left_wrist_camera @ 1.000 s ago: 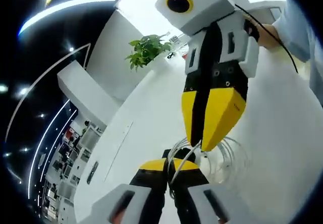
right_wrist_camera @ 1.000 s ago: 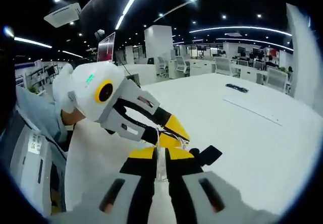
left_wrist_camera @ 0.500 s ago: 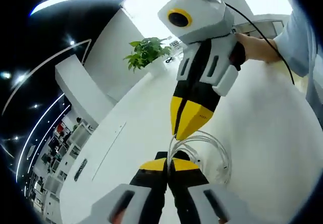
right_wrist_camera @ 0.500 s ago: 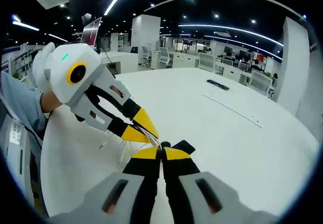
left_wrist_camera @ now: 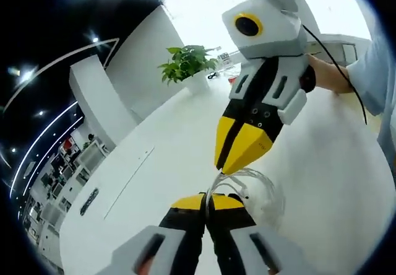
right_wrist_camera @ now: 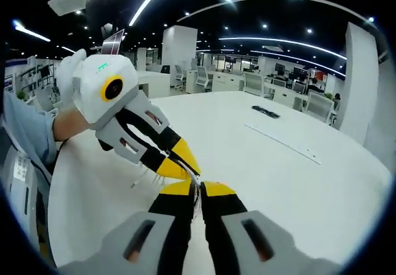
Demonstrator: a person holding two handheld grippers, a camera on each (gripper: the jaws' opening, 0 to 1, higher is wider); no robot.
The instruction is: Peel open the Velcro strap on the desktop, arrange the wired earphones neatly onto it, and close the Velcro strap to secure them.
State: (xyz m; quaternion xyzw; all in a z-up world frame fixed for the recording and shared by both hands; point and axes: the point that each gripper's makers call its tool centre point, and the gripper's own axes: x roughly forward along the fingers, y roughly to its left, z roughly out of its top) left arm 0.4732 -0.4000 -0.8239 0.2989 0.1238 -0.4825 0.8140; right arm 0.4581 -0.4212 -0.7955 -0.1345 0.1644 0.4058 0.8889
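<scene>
earphones (left_wrist_camera: 247,185) coil pinched between both grippers' closed fingers (left_wrist_camera: 189,204)

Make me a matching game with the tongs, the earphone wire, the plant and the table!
Things:
1. left tongs
2. earphone wire
3. plant
4. table

Descriptions:
a. green leaves, far across the table
b. white and wide
c. shut on the wire, yellow tips
d. white loops, hanging in a coil

Pairs: 1-c, 2-d, 3-a, 4-b
</scene>
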